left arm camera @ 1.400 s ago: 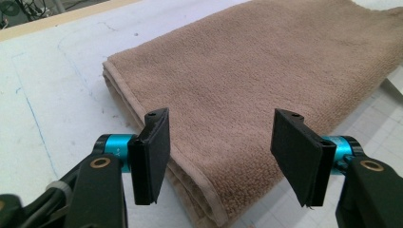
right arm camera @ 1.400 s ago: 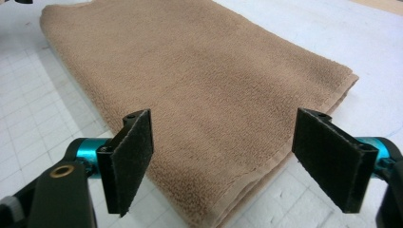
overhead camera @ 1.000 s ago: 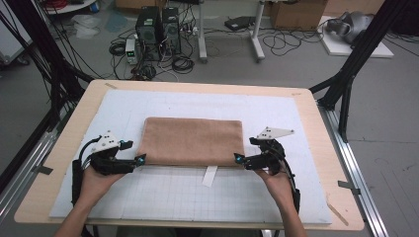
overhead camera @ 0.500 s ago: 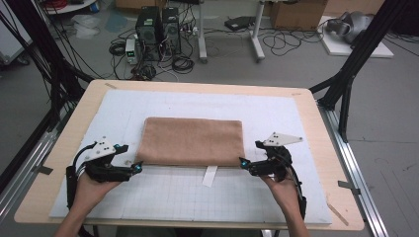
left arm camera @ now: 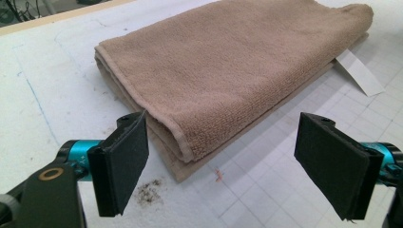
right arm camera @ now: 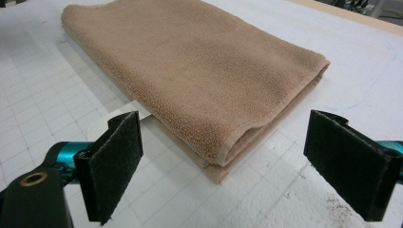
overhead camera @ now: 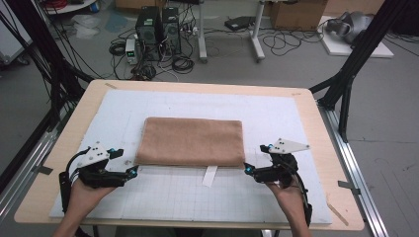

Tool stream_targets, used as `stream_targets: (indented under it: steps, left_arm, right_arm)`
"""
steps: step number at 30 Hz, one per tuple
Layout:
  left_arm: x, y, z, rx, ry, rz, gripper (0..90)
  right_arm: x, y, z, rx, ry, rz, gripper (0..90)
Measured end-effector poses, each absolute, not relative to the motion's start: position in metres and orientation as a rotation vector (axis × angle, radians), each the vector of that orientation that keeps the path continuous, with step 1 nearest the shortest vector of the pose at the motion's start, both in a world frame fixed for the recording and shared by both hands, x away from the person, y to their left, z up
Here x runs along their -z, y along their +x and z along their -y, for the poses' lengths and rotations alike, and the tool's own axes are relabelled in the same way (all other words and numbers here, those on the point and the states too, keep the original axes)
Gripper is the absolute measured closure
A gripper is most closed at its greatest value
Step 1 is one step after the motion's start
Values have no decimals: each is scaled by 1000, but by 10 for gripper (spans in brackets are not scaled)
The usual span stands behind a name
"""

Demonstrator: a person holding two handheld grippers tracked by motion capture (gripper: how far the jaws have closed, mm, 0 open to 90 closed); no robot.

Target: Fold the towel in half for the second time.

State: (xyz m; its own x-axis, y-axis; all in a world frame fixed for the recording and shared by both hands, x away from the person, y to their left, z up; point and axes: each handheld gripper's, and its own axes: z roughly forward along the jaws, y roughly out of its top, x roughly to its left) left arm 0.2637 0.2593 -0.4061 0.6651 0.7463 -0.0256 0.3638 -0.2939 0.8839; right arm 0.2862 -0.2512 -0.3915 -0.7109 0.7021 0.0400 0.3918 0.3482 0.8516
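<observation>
Here we see our left gripper just off the near left corner of a folded tan towel, its two black jaws standing wide apart and clear of the cloth; those jaws have just been opening, and nothing lies between them but the corner of the towel a little ahead. In the left gripper view the pads frame that corner without touching it, and a small smear of dark crumbs marks the mat just in front of the left pad.

Across the table our right gripper sits just off the near right corner, its jaws likewise spread wide and empty, the towel's folded edge lying ahead of them in the right gripper view. The towel rests flat at the middle of a white gridded mat, its white label poking out from the near edge. The mat covers a pale wooden table, beyond which computer towers and cables lie on the floor.
</observation>
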Motion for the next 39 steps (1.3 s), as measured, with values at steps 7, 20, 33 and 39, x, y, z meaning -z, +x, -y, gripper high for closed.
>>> stream_targets:
  steps: [7,20,33,39]
  left_arm:
    - [406,260,-263,-498,1896,-876,192]
    - [407,253,-270,-508,1896,-885,192]
    - [408,242,-274,-492,1888,-887,192]
    - [409,238,-275,-503,1893,-887,192]
  right_arm:
    - [391,278,255,-1307,969,-2271,117]
    - [395,267,265,-1305,977,-2255,117]
    - [404,257,274,-1313,991,-2245,117]
    - [406,253,275,-1315,994,-2242,117]
